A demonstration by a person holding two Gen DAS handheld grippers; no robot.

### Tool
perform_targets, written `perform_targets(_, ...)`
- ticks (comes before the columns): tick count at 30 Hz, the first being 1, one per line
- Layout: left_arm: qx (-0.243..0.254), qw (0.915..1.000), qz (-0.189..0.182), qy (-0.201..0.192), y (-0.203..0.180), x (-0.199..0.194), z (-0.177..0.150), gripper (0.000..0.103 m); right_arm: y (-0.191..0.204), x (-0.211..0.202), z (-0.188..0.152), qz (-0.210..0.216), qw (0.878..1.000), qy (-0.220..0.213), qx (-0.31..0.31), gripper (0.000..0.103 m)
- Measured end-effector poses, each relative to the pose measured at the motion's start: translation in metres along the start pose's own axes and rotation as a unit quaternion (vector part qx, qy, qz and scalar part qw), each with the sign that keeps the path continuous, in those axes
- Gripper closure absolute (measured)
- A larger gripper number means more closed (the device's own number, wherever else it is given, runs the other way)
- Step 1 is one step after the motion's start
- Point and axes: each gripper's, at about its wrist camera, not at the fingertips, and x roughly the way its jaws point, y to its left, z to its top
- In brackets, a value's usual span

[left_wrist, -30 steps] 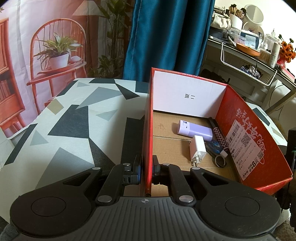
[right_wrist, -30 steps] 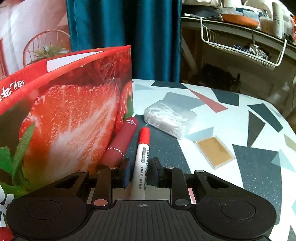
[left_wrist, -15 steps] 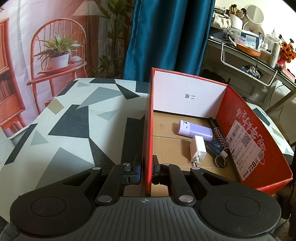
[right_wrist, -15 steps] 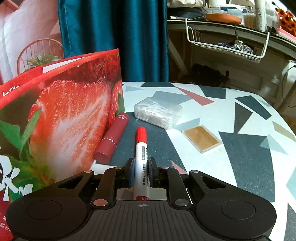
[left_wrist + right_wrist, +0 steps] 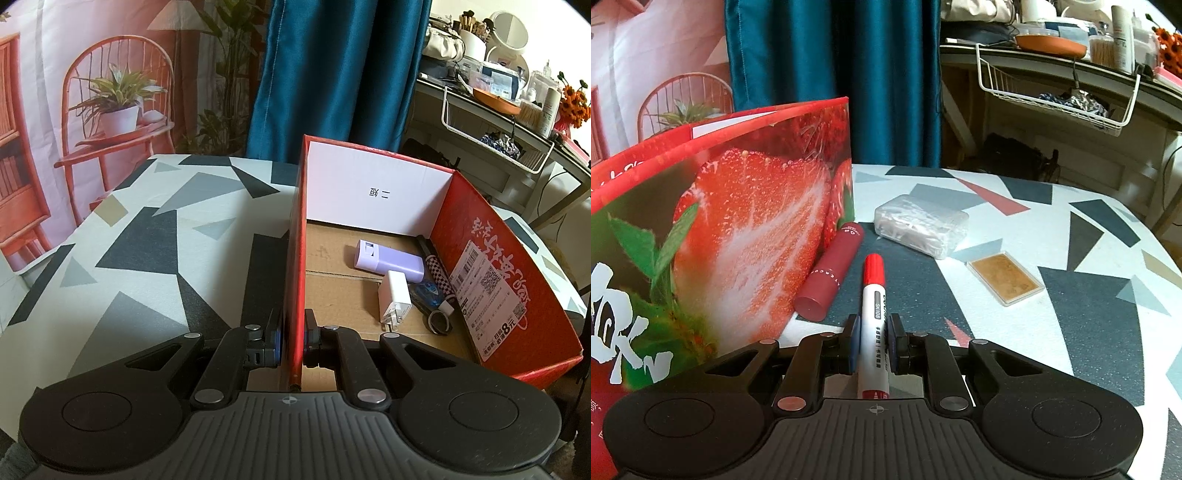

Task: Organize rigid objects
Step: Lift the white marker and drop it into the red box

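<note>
A red cardboard box (image 5: 461, 221) stands open on the patterned table. My left gripper (image 5: 292, 325) is shut on the box's left wall near its front corner. Inside lie a purple case (image 5: 388, 260), a white charger plug (image 5: 394, 297), a checkered pen (image 5: 437, 271), a small blue item and a black ring. In the right wrist view the box's strawberry-printed outer side (image 5: 738, 229) fills the left. My right gripper (image 5: 873, 325) is shut on a white marker with a red cap (image 5: 874, 291), which points forward. A dark red tube (image 5: 831, 273) lies against the box.
On the table right of the box sit a clear plastic box of white sticks (image 5: 921, 225) and a flat clear case with a brown insert (image 5: 1004, 277). A blue curtain (image 5: 332, 74) hangs behind. A cluttered shelf with a wire basket (image 5: 1056, 96) stands at the far right.
My right gripper's fingers closed from a loose gap onto the marker, and the view shifted slightly with it. The left gripper and the box stayed still.
</note>
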Motion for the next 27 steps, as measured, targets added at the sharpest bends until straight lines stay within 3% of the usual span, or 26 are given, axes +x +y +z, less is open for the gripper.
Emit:
perform_targets(17,-0.002,1.0,0.001,-0.004,0.001,-0.001,-0.001,0.093,-0.003,0.001,0.002,0.013,1.0,0.006,0.0,0.088)
perform_targets(22,0.0,1.0,0.004,-0.005,-0.001,-0.002,-0.002,0.093,-0.01,-0.001,0.012,0.025,0.998,0.031,0.051,0.089)
perform_targets(27,0.004,1.0,0.005,-0.005,-0.001,-0.002,-0.001,0.093,-0.017,-0.014,0.028,0.044,0.995,0.007,0.094,0.089)
